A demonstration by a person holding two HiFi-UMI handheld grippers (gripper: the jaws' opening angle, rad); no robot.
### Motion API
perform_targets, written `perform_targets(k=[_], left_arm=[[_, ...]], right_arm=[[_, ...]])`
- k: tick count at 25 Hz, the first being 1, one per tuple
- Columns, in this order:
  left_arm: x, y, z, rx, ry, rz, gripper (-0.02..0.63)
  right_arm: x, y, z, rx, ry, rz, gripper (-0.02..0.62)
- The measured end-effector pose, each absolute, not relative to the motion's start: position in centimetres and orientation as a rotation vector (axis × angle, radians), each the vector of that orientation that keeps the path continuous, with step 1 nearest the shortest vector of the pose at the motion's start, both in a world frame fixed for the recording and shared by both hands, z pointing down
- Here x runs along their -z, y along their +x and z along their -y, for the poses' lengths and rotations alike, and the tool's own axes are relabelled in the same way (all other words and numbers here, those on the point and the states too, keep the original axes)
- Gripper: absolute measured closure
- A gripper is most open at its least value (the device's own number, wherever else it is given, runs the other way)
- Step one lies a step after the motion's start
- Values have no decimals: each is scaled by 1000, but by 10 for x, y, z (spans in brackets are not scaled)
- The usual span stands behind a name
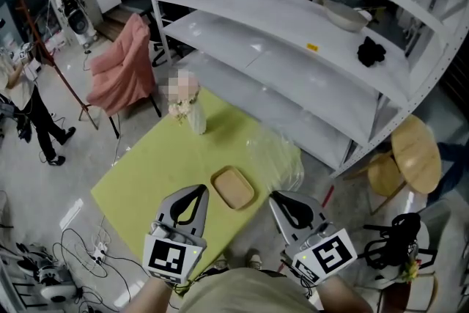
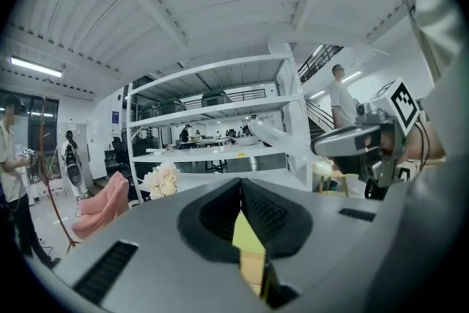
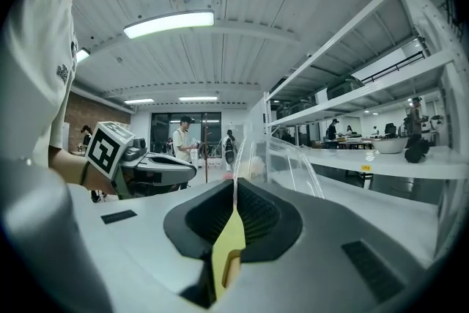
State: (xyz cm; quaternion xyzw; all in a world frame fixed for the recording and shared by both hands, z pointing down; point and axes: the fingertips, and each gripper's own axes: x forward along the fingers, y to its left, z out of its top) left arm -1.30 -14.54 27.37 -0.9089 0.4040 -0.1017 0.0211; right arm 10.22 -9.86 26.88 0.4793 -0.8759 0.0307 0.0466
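- The left gripper (image 1: 198, 190) hangs over the near edge of the table (image 1: 146, 172). Its jaws are pressed together at the tips with nothing between them; its own view shows only a thin wedge of the yellow-green tabletop behind the pads.
- The right gripper (image 1: 276, 196) is level with it, off the table's near right edge. Its jaws are also closed tip to tip and empty.
- A shallow tan tray (image 1: 233, 187) with rounded corners lies flat on the table, between the two grippers and just beyond their tips. It touches neither, and nothing lies between the tray and either gripper.
- A clear plastic container (image 1: 277, 157) stands just past the tray on the right, at the table's edge. It is straight ahead of the right gripper and fills the middle of that gripper's view.
- Cables (image 1: 80, 245) trail over the floor to the left of the table.
- A vase (image 1: 196, 119) of pale flowers stands upright at the far corner of the table, well apart from the tray.
- A chair (image 1: 121, 70) draped in pink cloth sits behind that corner.
- A long white shelf rack (image 1: 293, 33) runs along the far side of the table. It carries a bowl (image 1: 344, 15) and a black object (image 1: 371, 51).
- Round wooden stools (image 1: 414, 154) stand at the end of the rack, on the right.
- A person (image 1: 29, 110) stands far off on the left.
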Motion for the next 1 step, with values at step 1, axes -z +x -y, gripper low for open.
perform_targets(k=[1], left_arm=[[-274, -13, 146, 317, -2816, -1253, 598]], right_arm=[[-269, 102, 99, -95, 1461, 2674, 574]])
